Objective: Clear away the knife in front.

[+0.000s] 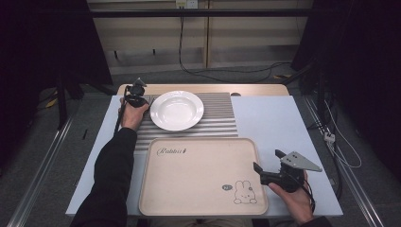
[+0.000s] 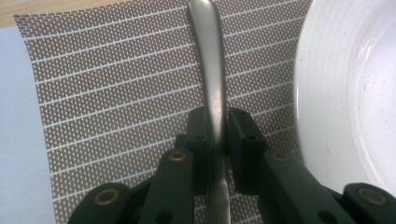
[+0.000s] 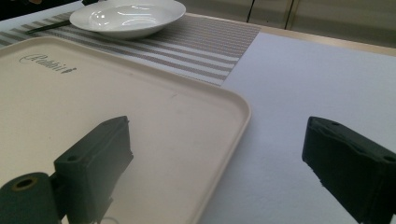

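A beige tray [image 1: 203, 177] lies nearest the camera on the table's [image 1: 274, 118] near edge, script lettering in its upper left corner, too small to read with certainty, and a line-drawn rabbit with a small round badge at its lower right. The right gripper [image 1: 267, 168] hovers at the tray's right rim, held in a hand [image 1: 293, 196], its jaws spread wide with nothing between them; in the right gripper view one jaw stands over the tray and the other over bare white tabletop. That stretch of tabletop to the right of the tray and the striped placemat [image 1: 217, 120] lies open. Farther back, a white plate [image 1: 176, 109] sits on the placemat. Just beside its left rim, the left gripper [image 2: 217, 128] points down at the mat's left part, its jaws clamped on the metal handle of a piece of cutlery [image 2: 212, 70] that lies on the weave alongside the plate, near but apart from it.
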Motion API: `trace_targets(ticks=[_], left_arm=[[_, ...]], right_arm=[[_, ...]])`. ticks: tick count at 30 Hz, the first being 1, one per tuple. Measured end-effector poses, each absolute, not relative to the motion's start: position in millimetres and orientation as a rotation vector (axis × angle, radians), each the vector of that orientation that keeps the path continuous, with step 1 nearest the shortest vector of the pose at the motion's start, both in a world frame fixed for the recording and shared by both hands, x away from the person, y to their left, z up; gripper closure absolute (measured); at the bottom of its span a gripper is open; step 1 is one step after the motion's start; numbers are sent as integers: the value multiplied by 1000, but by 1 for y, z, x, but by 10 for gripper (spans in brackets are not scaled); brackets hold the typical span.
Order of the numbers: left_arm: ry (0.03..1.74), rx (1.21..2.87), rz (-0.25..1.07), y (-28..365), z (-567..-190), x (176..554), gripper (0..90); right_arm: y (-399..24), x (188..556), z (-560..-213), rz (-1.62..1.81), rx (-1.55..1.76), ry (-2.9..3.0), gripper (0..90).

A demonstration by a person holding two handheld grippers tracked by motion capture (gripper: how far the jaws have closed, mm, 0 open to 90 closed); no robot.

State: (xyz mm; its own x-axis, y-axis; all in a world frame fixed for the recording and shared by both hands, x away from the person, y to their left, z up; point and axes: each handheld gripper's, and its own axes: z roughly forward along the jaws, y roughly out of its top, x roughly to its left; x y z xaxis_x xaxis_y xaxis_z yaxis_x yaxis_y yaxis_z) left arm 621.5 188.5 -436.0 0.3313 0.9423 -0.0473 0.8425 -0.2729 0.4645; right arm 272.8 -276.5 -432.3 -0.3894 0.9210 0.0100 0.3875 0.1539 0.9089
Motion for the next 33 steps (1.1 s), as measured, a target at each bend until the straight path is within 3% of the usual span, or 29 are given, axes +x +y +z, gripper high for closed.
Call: trace_targets(ticks=[33], left_arm=[[1524, 2185, 330, 202, -408, 608, 799]], right_arm=[[-275, 273, -432, 1199, 1246, 1865, 79]])
